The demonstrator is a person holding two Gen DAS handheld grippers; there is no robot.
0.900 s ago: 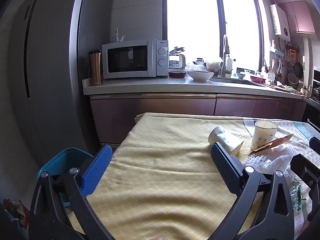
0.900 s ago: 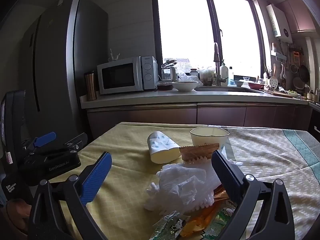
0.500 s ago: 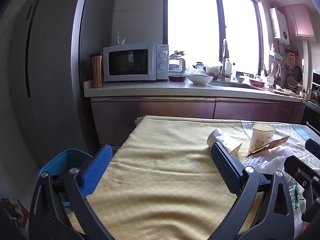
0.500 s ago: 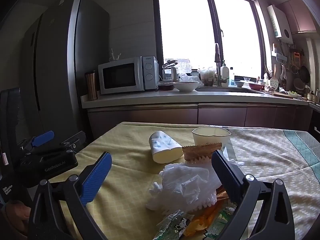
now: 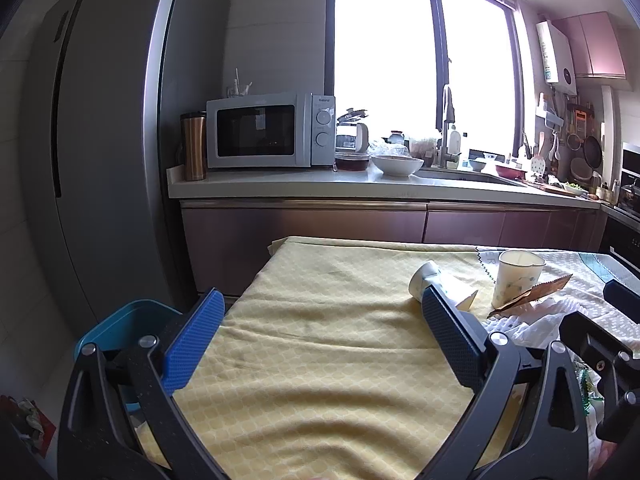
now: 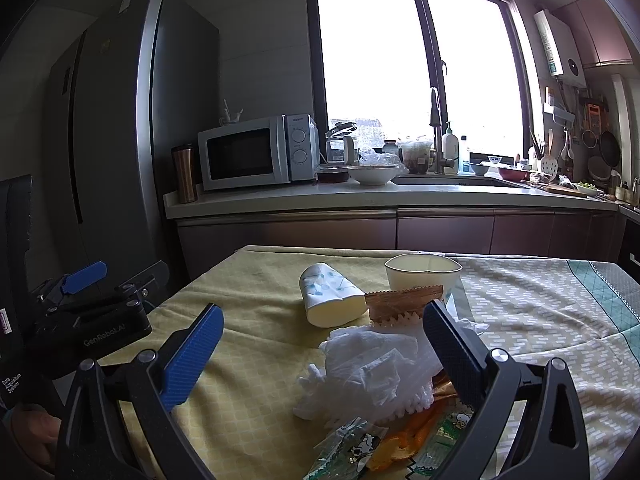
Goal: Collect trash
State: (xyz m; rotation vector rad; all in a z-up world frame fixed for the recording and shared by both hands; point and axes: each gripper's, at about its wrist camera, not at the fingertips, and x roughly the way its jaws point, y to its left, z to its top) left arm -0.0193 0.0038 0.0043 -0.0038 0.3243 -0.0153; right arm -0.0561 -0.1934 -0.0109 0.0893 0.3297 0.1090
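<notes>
Trash (image 6: pixel 372 376) lies heaped on the yellow tablecloth (image 6: pixel 256 368) straight ahead of our right gripper (image 6: pixel 320 348), whose blue-padded jaws stand wide apart with nothing between them. Our left gripper (image 5: pixel 316 328) is just as wide and empty, over bare cloth, with the heap off to its right. Nothing looks collected yet; every piece is left to pick up. Nearest the right gripper are glossy printed snack wrappers (image 6: pixel 360 448), then a crumpled, filmy white plastic bag (image 6: pixel 380 364), a stiff brown wrapper with a sawtooth edge (image 6: pixel 404 300), a tipped paper cup (image 6: pixel 328 296) and an upright one (image 6: pixel 420 276) with a dented rim. A blue bin (image 5: pixel 128 320), possibly the destination, sits below the left gripper's left jaw.
</notes>
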